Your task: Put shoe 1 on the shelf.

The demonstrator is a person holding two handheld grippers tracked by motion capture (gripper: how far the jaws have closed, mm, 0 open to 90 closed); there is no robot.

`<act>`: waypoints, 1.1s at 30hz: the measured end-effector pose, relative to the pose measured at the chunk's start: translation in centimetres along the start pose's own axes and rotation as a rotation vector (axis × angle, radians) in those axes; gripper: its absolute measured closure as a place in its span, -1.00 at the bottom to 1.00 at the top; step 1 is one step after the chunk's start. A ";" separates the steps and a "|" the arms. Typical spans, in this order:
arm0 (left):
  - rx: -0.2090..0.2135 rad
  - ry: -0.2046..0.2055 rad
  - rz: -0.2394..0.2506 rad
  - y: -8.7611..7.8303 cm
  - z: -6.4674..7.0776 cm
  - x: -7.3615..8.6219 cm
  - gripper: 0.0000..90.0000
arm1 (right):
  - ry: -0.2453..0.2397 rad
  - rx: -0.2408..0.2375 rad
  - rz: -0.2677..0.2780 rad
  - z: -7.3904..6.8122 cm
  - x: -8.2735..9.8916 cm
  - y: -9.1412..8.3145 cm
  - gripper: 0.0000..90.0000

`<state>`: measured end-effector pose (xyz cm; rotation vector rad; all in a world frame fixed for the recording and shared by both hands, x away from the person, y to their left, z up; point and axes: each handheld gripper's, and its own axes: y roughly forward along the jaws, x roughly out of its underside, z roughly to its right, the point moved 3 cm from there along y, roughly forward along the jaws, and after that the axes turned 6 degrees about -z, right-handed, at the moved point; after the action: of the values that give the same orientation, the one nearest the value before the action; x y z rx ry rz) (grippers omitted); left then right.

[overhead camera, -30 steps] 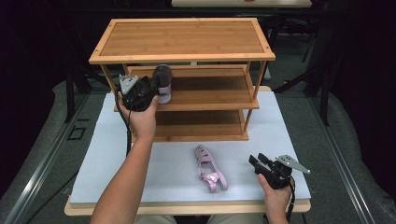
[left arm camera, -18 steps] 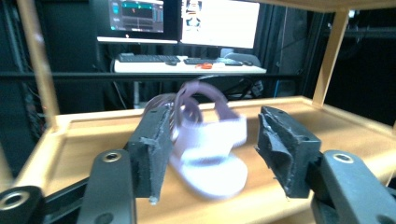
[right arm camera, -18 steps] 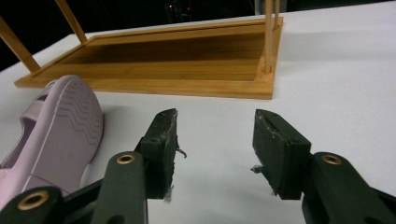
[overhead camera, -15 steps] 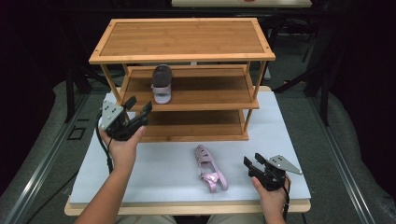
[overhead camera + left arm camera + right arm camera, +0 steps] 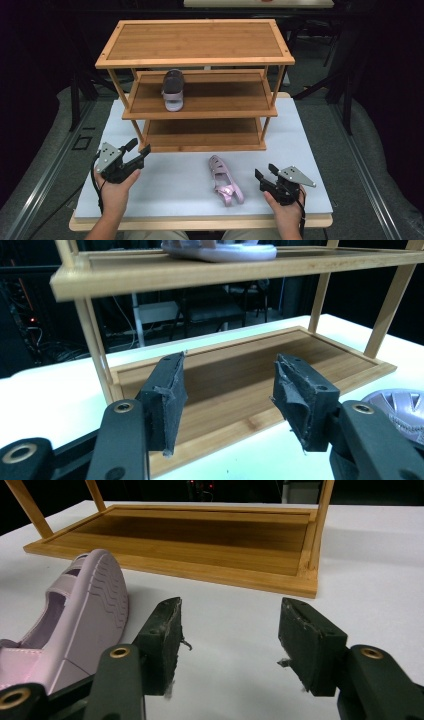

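A three-tier wooden rack [image 5: 195, 42] stands at the back of the white table [image 5: 165, 185]. One pink sandal [image 5: 173, 90] rests on its middle shelf, seen from below as the sandal [image 5: 220, 250] in the left gripper view. A second pink sandal [image 5: 225, 180] lies on its side on the table. My left gripper [image 5: 138, 148] is low at the rack's front left corner. Its jaws have just been closing a little but stay open and empty, left gripper [image 5: 227, 385]. My right gripper [image 5: 265, 171] sits just right of the second sandal [image 5: 85, 615]. Its jaws have just been opening with nothing between them, right gripper [image 5: 227, 630].
The rack's bottom shelf [image 5: 200, 535] is bare, and its corner posts stand ahead of both grippers. Bare white table lies between the two hands. The table's front edge [image 5: 200, 222] is close to the wrists. Dark floor and stands surround the table.
My left hand has come down and back from the middle shelf to the table's left front, with the sandal staying on the shelf. The right gripper shifted slightly left and its jaws spread wider.
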<state>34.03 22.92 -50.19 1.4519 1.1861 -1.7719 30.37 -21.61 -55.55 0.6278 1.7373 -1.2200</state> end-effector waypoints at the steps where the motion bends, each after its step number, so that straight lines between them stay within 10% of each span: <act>1: -0.002 -0.001 -0.004 0.0 -0.1 0.4 0.00 | -0.004 0.008 0.001 -0.1 0.0 -0.1 -0.06; 7: 0.055 -0.021 -0.043 -0.4 0.2 2.4 -0.01 | -0.110 0.028 -0.003 -1.4 -0.4 -0.3 0.11; 12: 0.109 -0.078 -0.049 -0.6 0.3 3.4 -0.02 | -0.105 -0.063 0.010 -3.0 -0.9 -0.4 0.33; 22: 0.066 -0.075 -0.098 -0.5 -0.1 4.7 -0.10 | -0.199 -0.185 -0.007 -6.1 -1.2 -0.8 0.96; 33: 0.038 -0.105 -0.105 -0.3 -0.5 5.0 -0.11 | -0.193 -0.258 -0.039 -6.9 -0.6 -0.2 1.00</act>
<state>32.72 24.05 -54.91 1.3223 1.1998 -1.9266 27.88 -15.27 -54.09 0.3143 1.7123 -1.0244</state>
